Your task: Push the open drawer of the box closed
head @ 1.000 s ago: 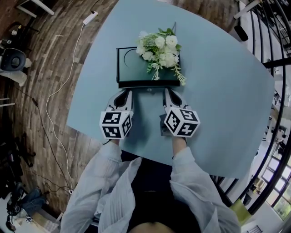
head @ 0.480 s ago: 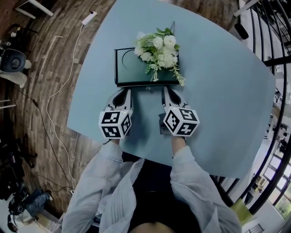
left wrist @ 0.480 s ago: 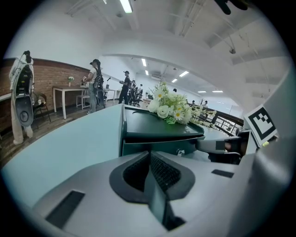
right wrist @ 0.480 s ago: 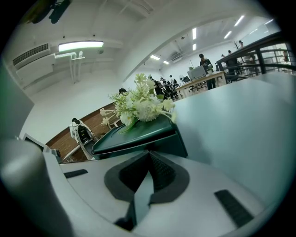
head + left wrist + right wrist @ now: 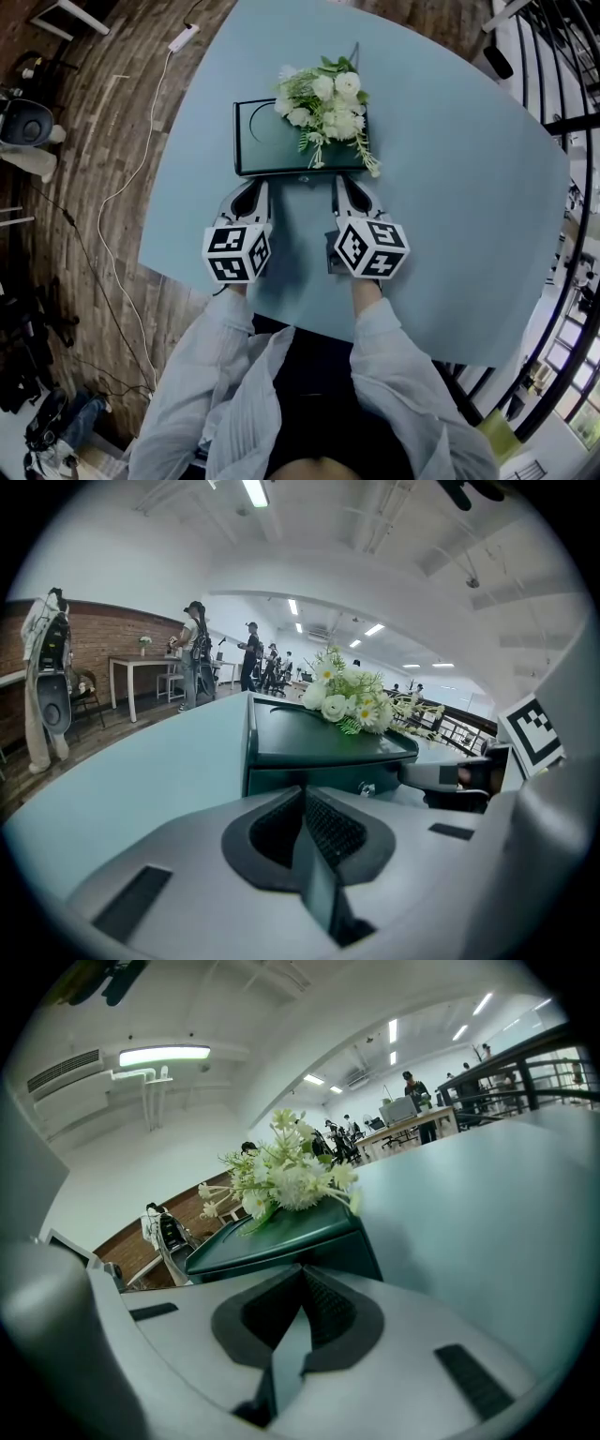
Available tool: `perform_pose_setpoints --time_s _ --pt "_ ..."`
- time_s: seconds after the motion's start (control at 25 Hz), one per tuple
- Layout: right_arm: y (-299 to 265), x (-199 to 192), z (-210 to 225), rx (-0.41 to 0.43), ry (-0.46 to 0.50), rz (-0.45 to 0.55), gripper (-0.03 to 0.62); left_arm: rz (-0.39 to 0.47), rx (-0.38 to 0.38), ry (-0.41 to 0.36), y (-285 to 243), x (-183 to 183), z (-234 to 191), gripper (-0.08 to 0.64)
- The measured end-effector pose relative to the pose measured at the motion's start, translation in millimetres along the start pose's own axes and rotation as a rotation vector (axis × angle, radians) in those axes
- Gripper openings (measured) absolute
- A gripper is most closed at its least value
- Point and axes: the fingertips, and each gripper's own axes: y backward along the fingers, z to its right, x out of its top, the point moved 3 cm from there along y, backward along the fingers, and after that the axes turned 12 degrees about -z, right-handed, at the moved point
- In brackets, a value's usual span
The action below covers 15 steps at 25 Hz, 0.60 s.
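Note:
A dark green box point(image 5: 267, 136) lies on the pale blue table point(image 5: 450, 187) with a bunch of white flowers point(image 5: 328, 103) on its lid. Its drawer front point(image 5: 300, 172) with a small knob point(image 5: 367, 787) faces me and sits nearly flush with the box. My left gripper point(image 5: 253, 187) is shut, its tips against the drawer front at the left. My right gripper point(image 5: 340, 184) is shut too, its tips against the front at the right. The box point(image 5: 319, 747) fills the left gripper view, and the box point(image 5: 281, 1241) shows just past the jaws in the right gripper view.
The table's near edge point(image 5: 309, 323) runs close to my body. A wooden floor with a white cable point(image 5: 112, 187) lies to the left. A black railing point(image 5: 562, 131) stands at the right. People and desks show far off in both gripper views.
Both grippers have moved a little forward, and the box with the flowers has slid slightly away along with them. The drawer front now sits closer to the box body.

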Motion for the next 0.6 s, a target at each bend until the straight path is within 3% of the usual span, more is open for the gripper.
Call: perform_pose_setpoints --time_s 0.6 --pt "2.9 10.4 -2.0 -0.004 -0.027 0.011 0.006 -0.018 0.016 -0.009 -1.0 3.8 -0.2 0.026"
